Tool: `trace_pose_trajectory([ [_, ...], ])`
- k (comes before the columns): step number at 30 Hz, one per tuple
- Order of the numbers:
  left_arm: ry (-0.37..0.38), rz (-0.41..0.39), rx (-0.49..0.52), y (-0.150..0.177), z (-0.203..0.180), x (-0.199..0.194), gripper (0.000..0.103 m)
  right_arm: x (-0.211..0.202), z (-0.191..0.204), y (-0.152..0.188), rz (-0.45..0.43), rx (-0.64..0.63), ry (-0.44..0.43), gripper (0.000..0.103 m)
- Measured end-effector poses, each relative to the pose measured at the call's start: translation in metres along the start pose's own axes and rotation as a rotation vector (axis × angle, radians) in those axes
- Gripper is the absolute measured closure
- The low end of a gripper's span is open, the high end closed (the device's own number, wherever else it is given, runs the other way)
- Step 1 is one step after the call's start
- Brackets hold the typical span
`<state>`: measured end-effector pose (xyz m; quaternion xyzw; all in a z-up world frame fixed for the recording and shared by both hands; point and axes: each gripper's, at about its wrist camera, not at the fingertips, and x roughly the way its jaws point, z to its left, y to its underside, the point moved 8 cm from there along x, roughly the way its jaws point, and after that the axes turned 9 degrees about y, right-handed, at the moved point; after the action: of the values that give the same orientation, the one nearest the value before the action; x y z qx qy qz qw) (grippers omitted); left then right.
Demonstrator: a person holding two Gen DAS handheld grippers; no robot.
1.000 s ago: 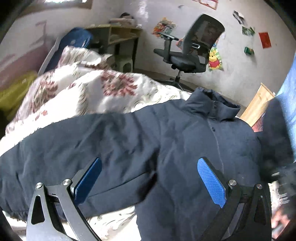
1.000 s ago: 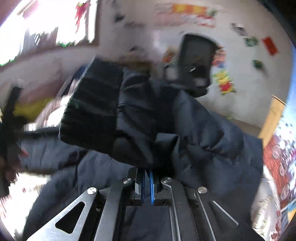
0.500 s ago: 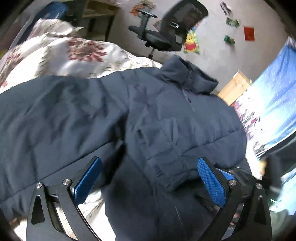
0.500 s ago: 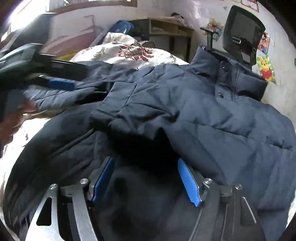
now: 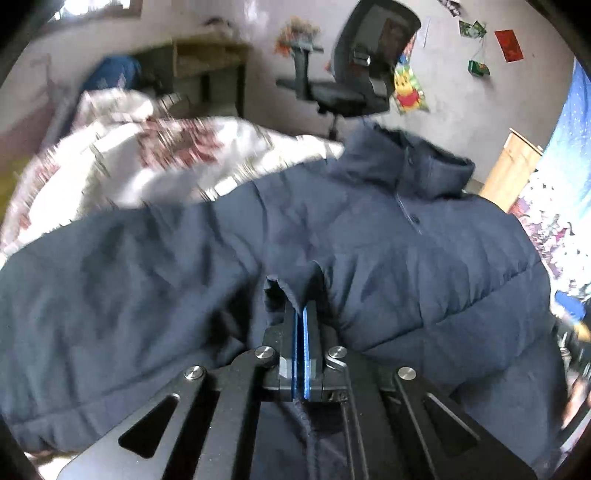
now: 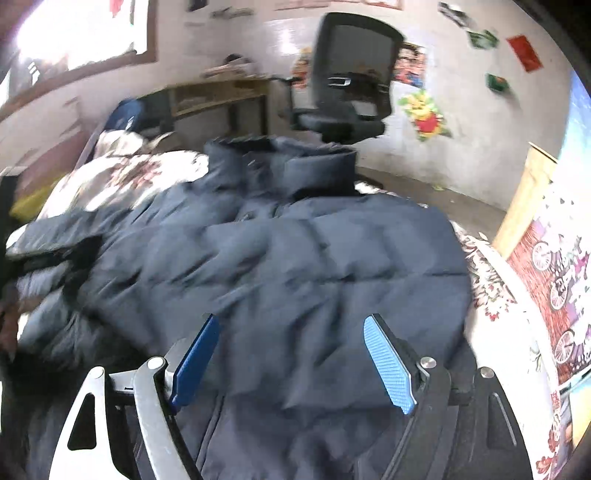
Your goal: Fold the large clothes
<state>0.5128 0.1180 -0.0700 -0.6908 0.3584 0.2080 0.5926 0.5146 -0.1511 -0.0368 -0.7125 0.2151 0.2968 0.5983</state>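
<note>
While the left tongs (image 5: 300, 325) are pinched on a fold of the jacket (image 5: 388, 266), the right tongs (image 6: 291, 354) are spread above it; the left side is to be folded across next.

Bedroom, domestic: bed with floral quilt (image 5: 177, 155); black office chair (image 5: 362, 70); wooden desk (image 5: 207, 70); cartoon stickers (image 5: 408, 88) on plaster wall; window (image 6: 77, 33).
</note>
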Motion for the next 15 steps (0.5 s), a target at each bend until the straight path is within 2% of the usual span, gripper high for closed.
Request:
trace_pose_trajectory([
  [2,-0.053,0.008,0.039,-0.001,0.002,0.003,0.102,0.014,0.002,-0.008,0.014,0.008,-0.003,0.023],
  [6,-0.114,0.118,0.074,0.016,0.008,0.029,0.102,0.055,0.029,-0.006,0.1,-0.044,-0.014,0.023],
  [9,-0.138,0.152,0.082,0.024,0.011,0.04,0.102,0.083,0.042,0.009,0.154,-0.101,0.038,0.02],
  [12,-0.126,0.155,0.084,0.026,0.013,0.042,0.1,0.091,0.043,0.016,0.135,-0.102,0.07,0.016],
  [15,-0.084,0.123,0.031,0.024,0.017,0.027,0.098,0.089,0.04,0.017,0.129,-0.086,0.071,0.015],
])
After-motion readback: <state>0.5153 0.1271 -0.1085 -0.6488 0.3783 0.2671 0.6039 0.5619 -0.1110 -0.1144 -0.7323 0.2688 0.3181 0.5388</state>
